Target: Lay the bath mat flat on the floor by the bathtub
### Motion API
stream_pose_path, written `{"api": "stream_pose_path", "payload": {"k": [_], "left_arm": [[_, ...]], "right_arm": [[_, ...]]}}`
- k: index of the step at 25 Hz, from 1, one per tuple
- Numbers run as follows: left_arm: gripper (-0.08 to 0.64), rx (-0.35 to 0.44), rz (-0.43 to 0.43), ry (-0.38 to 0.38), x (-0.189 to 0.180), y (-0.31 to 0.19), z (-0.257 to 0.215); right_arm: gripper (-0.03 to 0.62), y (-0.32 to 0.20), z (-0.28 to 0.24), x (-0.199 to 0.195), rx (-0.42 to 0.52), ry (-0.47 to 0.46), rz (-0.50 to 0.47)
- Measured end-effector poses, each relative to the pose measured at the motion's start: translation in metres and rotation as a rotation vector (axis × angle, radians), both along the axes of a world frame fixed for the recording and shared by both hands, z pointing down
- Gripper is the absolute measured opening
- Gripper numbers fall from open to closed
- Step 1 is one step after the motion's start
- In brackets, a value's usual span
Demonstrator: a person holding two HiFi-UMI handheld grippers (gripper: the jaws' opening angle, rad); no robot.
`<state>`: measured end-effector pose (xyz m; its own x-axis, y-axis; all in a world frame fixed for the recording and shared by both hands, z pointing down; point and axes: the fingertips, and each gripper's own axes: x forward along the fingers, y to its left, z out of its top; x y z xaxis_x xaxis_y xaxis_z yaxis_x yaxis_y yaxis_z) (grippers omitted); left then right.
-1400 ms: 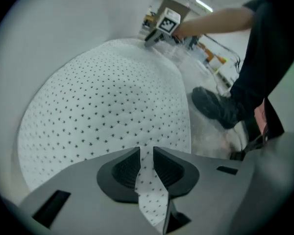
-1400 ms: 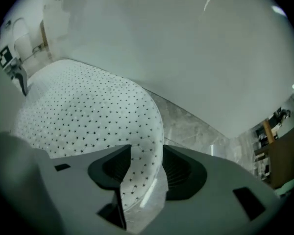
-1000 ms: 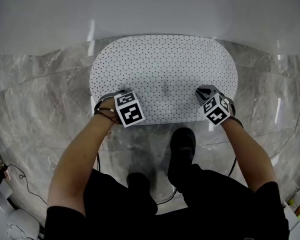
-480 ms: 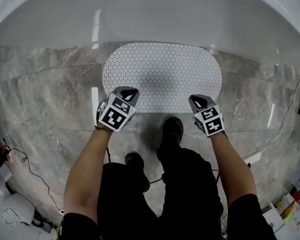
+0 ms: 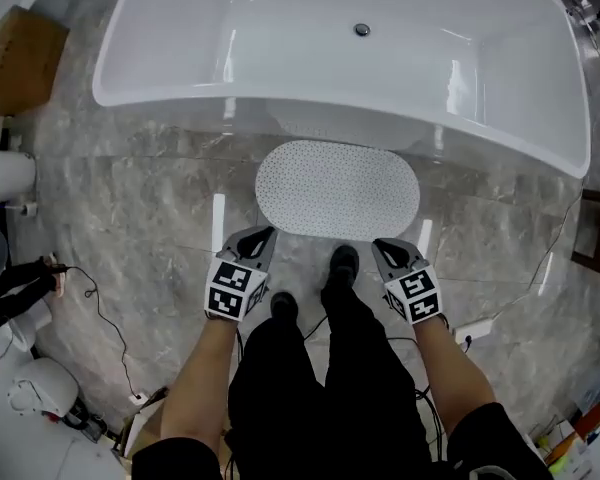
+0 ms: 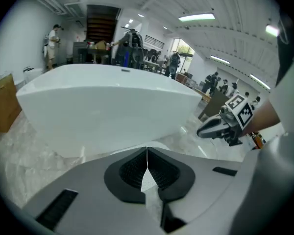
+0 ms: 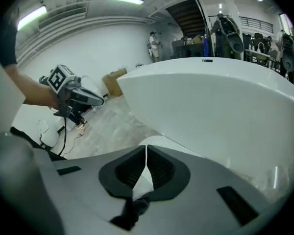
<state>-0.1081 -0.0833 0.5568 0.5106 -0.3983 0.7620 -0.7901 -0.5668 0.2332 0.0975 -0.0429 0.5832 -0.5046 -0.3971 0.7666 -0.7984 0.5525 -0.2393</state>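
White bath mat [image 5: 337, 190] flat, edge by bathtub [image 5: 340, 68]

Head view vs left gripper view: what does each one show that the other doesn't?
Head view only: the tub drain, the whole bath mat flat on the floor, the person's shoes. Left gripper view only: the left gripper with jaws together, empty; people and stairs behind. Both: bathtub, right gripper.

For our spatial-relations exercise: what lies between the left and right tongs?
Between the left tongs and right tongs: the person's black shoe on marble floor, seen in the head view.
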Motion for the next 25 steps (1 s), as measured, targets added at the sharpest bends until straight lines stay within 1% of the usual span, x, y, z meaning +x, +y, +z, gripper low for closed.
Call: {"api": "stream_pose_path", "payload": {"k": [3,6,9,11,13,15,17,21,25], "left_arm": [[0.012,0.061,-0.072,0.019,0.013,-0.006,-0.084],[0.012,0.123,-0.103,0.037,0.028,-0.011,-0.157],[0.012,0.171,-0.094,0.058,0.042,-0.009,-0.219],[0.012,0.215,-0.076,0.05,0.047,-0.011,-0.257],[0.012,0.253,-0.09,0.044,0.046,-0.016,-0.292],[0.012,0.275,-0.124,0.054,0.041,-0.023,-0.322],[0.012,0.291,-0.137,0.063,0.039,-0.025,-0.347],[0.012,0.348,-0.104,0.051,0.039,-0.022,-0.383],[0.012,0.415,-0.085,0.061,0.026,-0.023,-0.408]], "right_arm": [[0.023,0.004,-0.073,-0.01,0.016,-0.046,-0.051],[0.023,0.001,-0.138,-0.016,0.06,-0.082,-0.097],[0.023,-0.005,-0.193,-0.016,0.11,-0.113,-0.105],[0.023,-0.014,-0.222,-0.014,0.147,-0.131,-0.098],[0.023,-0.022,-0.248,-0.01,0.181,-0.148,-0.086],[0.023,-0.03,-0.27,-0.008,0.211,-0.163,-0.071],[0.023,-0.036,-0.287,-0.007,0.229,-0.171,-0.051],[0.02,-0.037,-0.319,-0.01,0.257,-0.19,-0.025],[0.019,-0.034,-0.347,-0.034,0.287,-0.184,-0.04]]}}
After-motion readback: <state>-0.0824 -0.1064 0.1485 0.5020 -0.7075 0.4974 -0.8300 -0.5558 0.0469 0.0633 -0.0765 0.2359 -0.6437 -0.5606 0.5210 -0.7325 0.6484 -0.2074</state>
